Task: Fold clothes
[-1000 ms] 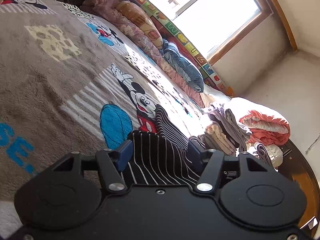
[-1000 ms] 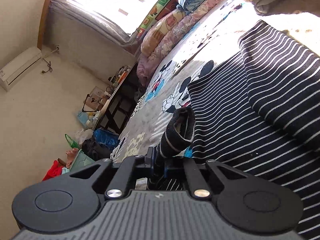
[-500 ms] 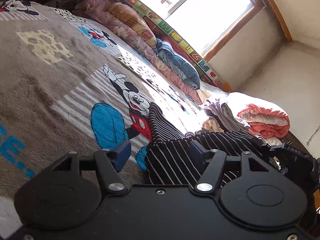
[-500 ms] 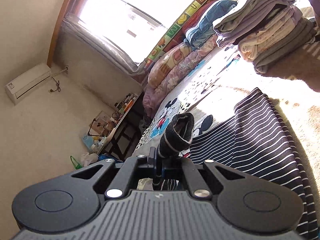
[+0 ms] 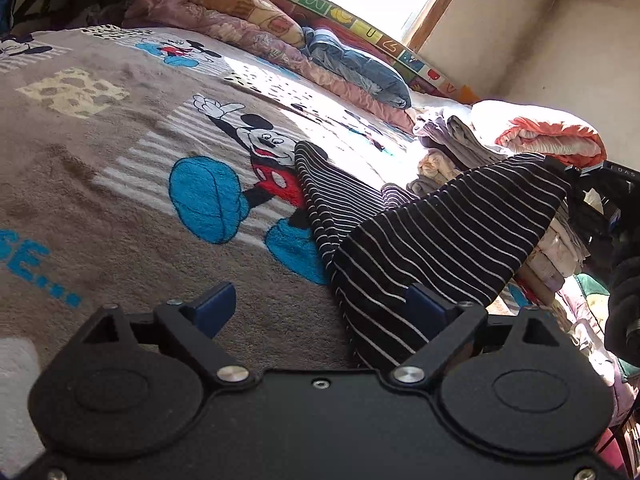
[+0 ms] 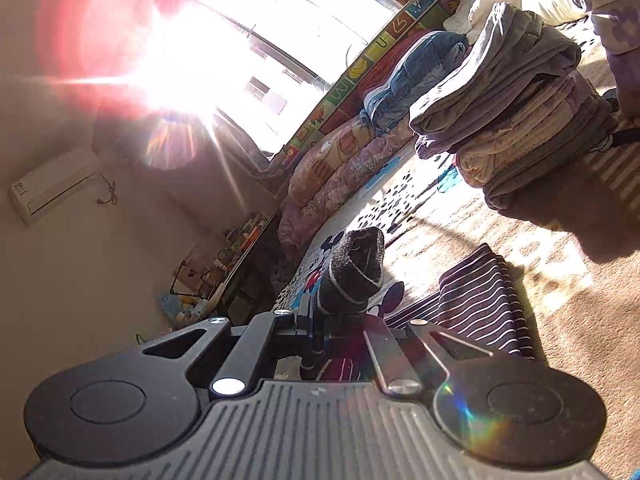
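On the bed's cartoon blanket [image 5: 100,152] lies the striped garment [image 5: 440,236], one corner lifted right by the clamped right gripper [image 6: 320,316], while the left gripper [image 5: 320,304] hovers with fingers apart, near "E...".

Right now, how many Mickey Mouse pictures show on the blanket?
2 clear: one large Mickey beside the striped garment, one smaller Mickey near the pillows. Others may be hidden.

One striped garment [image 5: 448,232], one cartoon blanket [image 5: 100,152], one stack of folded clothes [image 6: 516,128], one window [image 6: 280,32], one air conditioner [image 6: 52,188] and two tongs [image 5: 320,308] [image 6: 320,320] were shown.
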### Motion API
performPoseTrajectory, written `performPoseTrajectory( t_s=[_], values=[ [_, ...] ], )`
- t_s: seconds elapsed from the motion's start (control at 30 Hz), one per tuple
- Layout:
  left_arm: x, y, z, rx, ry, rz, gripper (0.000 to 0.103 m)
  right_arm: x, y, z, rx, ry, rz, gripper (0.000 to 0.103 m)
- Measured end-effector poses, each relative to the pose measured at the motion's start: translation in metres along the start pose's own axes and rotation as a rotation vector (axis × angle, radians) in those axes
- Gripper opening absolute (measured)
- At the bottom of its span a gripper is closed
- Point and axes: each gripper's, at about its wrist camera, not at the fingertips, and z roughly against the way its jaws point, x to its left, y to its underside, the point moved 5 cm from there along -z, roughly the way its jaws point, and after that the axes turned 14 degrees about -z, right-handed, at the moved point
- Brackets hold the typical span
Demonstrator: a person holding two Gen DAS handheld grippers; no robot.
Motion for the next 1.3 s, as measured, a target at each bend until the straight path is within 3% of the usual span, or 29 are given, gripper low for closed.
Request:
performPoseTrajectory(
  t_s=[0.07,0.27,0.4,0.5,0.63,0.67,0.7,0.73,0.77,0.83,0.93,0.97,1.07,1.13,1.23,1.3],
  values=[
    [-0.008,0.003,0.003,-0.015,0.009,-0.012,0.086,-0.003,-0.004,0.004,-0.006,0.000,-0.003,0.007],
    [-0.039,0.011,-0.005,-0.005,0.013,-0.086,0.035,-0.011,-0.013,0.016,-0.017,0.000,-0.005,0.007],
    [-0.052,0.013,-0.012,-0.005,0.024,-0.149,0.026,-0.018,-0.012,0.026,-0.019,0.012,0.008,0.007],
    [-0.063,0.017,-0.019,0.016,0.043,-0.193,0.026,-0.024,-0.012,0.037,-0.034,0.012,0.000,0.007],
    [-0.058,0.016,-0.022,0.008,0.040,-0.137,0.026,-0.034,-0.010,0.049,-0.029,0.021,-0.002,0.007],
    [-0.054,0.014,-0.021,-0.008,0.032,-0.113,0.030,-0.037,-0.009,0.051,-0.025,0.024,-0.002,0.007],
    [-0.051,0.013,-0.018,-0.030,0.026,-0.087,0.048,-0.040,-0.008,0.053,-0.023,0.027,-0.006,0.007],
    [-0.048,0.012,-0.016,-0.049,0.024,-0.065,0.058,-0.044,-0.006,0.056,-0.023,0.030,-0.011,0.007],
    [-0.044,0.011,-0.016,-0.042,0.028,-0.043,0.062,-0.048,-0.005,0.059,-0.025,0.031,-0.019,0.007],
    [-0.038,0.010,-0.019,-0.013,0.030,-0.001,0.062,-0.057,-0.003,0.066,-0.030,0.029,-0.047,0.007],
    [-0.032,0.007,-0.016,-0.041,0.007,0.004,0.061,-0.069,0.004,0.073,-0.025,0.031,-0.080,0.007],
    [-0.032,0.005,-0.014,-0.051,0.007,-0.006,0.054,-0.072,0.006,0.075,-0.021,0.034,-0.083,0.007],
    [-0.044,0.003,-0.015,-0.047,0.038,-0.074,0.038,-0.082,0.014,0.079,-0.011,0.042,-0.101,0.007],
    [-0.062,0.008,-0.018,-0.021,0.059,-0.169,0.035,-0.088,0.017,0.082,-0.011,0.042,-0.118,0.007],
    [-0.087,0.018,-0.013,0.002,0.068,-0.322,0.035,-0.095,0.018,0.085,-0.016,0.034,-0.150,0.007],
    [-0.100,0.025,-0.005,-0.001,0.055,-0.419,0.046,-0.097,0.017,0.086,-0.015,0.024,-0.165,0.007]
  ],
)
